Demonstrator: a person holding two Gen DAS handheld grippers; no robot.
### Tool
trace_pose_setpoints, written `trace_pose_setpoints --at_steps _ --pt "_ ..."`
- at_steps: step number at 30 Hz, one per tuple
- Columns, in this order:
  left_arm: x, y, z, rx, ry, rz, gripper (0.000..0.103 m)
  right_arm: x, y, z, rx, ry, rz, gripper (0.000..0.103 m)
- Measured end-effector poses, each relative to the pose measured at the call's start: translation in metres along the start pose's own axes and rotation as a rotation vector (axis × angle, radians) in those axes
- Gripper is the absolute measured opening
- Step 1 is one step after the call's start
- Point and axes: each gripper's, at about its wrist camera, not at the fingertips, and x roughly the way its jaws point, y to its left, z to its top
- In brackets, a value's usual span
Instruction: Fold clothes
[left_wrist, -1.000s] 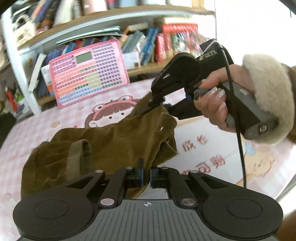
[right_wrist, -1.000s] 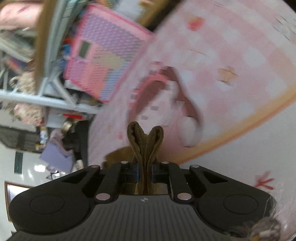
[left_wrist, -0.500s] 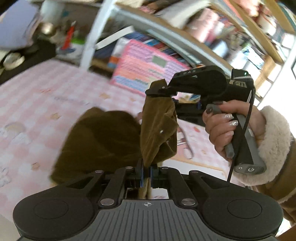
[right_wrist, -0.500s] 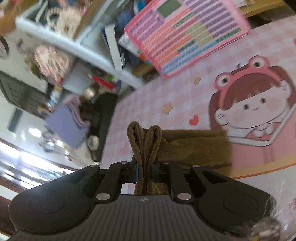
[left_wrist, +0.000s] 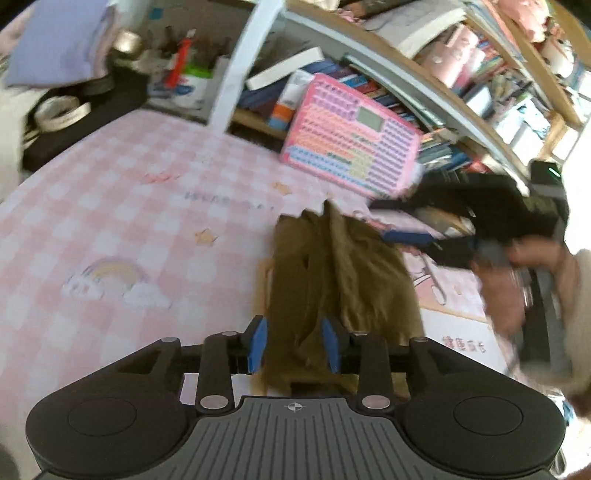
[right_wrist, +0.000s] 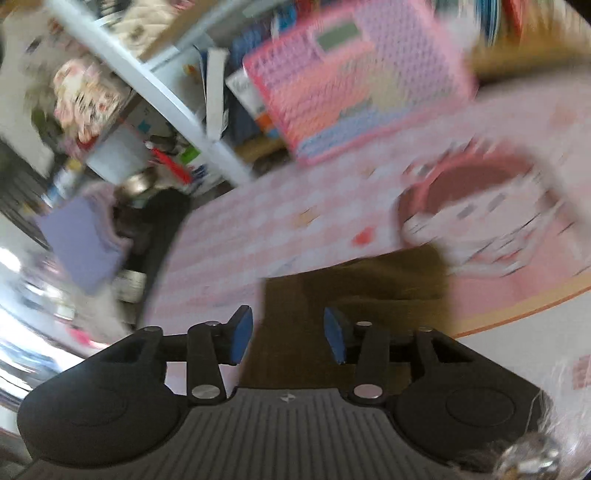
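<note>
The olive-brown corduroy garment (left_wrist: 343, 291) lay bunched in a folded heap on the pink checked cartoon-print mat (left_wrist: 129, 221), its near end reaching back between the fingers of the left gripper (left_wrist: 294, 345). That gripper's blue-padded jaws stood parted, one on each side of the cloth, not pinching it. In the left wrist view the right gripper (left_wrist: 402, 234) came in from the right side, blurred, held in the person's hand (left_wrist: 506, 280) with a fleecy cuff (left_wrist: 580, 306) at the wrist; its blue-tipped finger hung just over the far right edge of the garment. From the right wrist view the right gripper (right_wrist: 288, 334) also showed its jaws spread wide, with the garment (right_wrist: 354, 291) lying flat on the mat (right_wrist: 258, 236) below and beyond them, nothing gripped. A pink toy keyboard tablet (left_wrist: 351, 155) leaned against the crowded bookshelf (left_wrist: 424, 92) at the mat's far edge. A printed cartoon girl (right_wrist: 476, 214) on the mat sat just past the garment, smeared by motion blur.
</note>
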Motion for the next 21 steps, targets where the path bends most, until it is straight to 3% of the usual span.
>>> trace_pose_setpoints --at_steps 2,7,9,12,13,14,17,21 --pt "0.010 0.000 0.010 0.031 0.001 -0.033 0.033 -0.015 0.002 -0.021 -0.104 -0.030 -0.054 0.046" --pt "0.047 -0.013 0.027 0.117 0.036 -0.091 0.033 -0.036 0.008 -0.075 -0.227 -0.053 -0.140 0.046" --pt "0.062 -0.020 0.030 0.167 0.055 -0.073 0.033 -0.036 0.014 -0.091 -0.259 -0.061 -0.165 0.043" --pt "0.076 -0.022 0.027 0.227 0.076 -0.019 0.027 -0.021 0.020 -0.108 -0.319 0.006 -0.185 0.032" --pt "0.078 -0.022 0.026 0.236 0.079 -0.004 0.010 -0.014 0.022 -0.113 -0.337 0.029 -0.200 0.031" --pt "0.076 -0.021 0.026 0.227 0.070 0.002 0.000 -0.011 0.022 -0.116 -0.349 0.037 -0.213 0.031" --pt "0.065 -0.019 0.029 0.240 0.019 0.031 0.000 -0.004 0.023 -0.122 -0.364 0.055 -0.235 0.031" --pt "0.083 -0.003 0.028 0.217 0.086 0.071 0.000 -0.009 0.019 -0.116 -0.318 0.053 -0.200 0.035"
